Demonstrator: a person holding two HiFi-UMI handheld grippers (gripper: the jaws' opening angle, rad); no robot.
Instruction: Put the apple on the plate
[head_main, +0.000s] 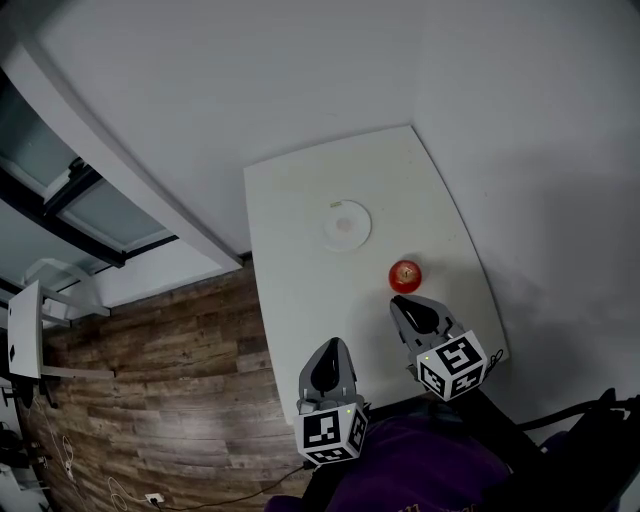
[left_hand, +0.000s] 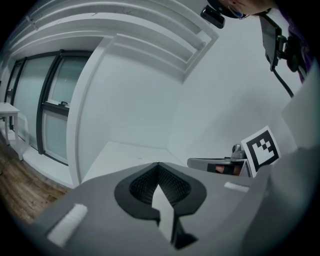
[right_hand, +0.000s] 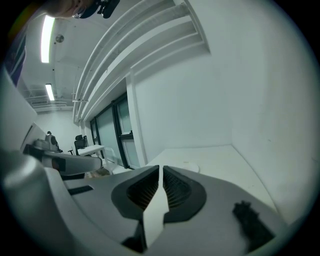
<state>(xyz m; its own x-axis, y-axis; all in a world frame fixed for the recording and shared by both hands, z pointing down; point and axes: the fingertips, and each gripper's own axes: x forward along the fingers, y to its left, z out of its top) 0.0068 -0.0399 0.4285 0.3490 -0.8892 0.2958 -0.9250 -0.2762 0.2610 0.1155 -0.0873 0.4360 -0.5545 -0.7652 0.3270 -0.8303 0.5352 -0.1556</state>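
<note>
Apple (head_main: 405, 273) on table (head_main: 300, 220), apart from plate (head_main: 346, 225); left gripper (head_main: 331, 345), right gripper (head_main: 398, 302) closed.

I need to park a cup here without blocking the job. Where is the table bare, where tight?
Bare: the strip between the plate and the far edge of the table, and the left side between plate and left tool. Tight: near right, where the apple lies just ahead of the right tool.

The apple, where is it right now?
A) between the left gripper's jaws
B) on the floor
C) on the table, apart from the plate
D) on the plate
C: the apple sits on the white table, clear of the plate, just ahead of the right gripper.
</note>
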